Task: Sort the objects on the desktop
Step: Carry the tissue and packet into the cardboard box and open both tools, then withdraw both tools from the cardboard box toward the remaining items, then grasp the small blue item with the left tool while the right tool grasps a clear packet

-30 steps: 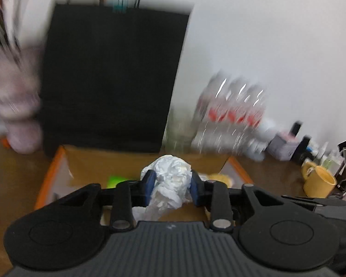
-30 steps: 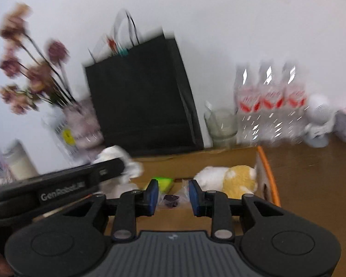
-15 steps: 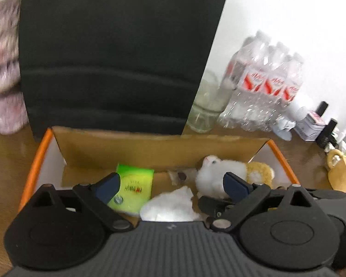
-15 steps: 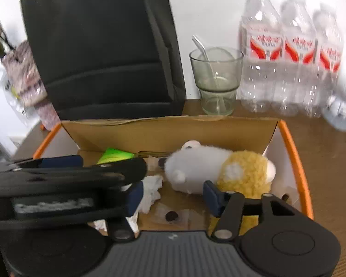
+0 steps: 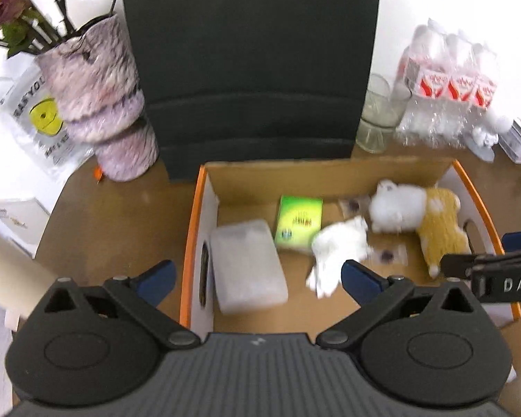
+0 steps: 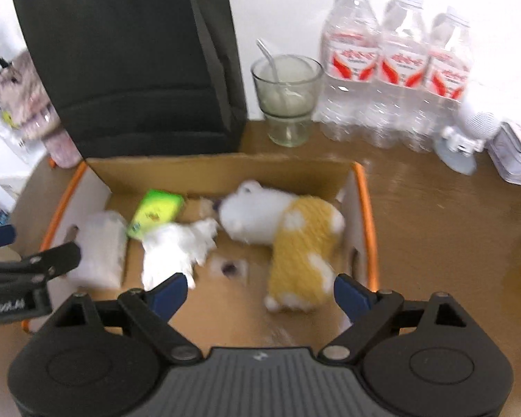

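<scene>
Tissue (image 5: 340, 253) lies loose in the box (image 5: 191, 243), beside the green pack (image 5: 298, 224); the left hand-held gripper (image 5: 257, 278) is spread wide and still opening, gripping nothing. It may snag the box wall.

In the right view, the right hand-held gripper (image 6: 260, 293) is opening and empty above the plush toy (image 6: 284, 232); it could bump the toy.

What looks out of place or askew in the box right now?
Nothing spilled or damaged. The crumpled white tissue lies loose mid-box, partly over the green packet. The plush toy sprawls on its side against the right wall. Both grippers' jaws are opening with nothing between them.
</scene>
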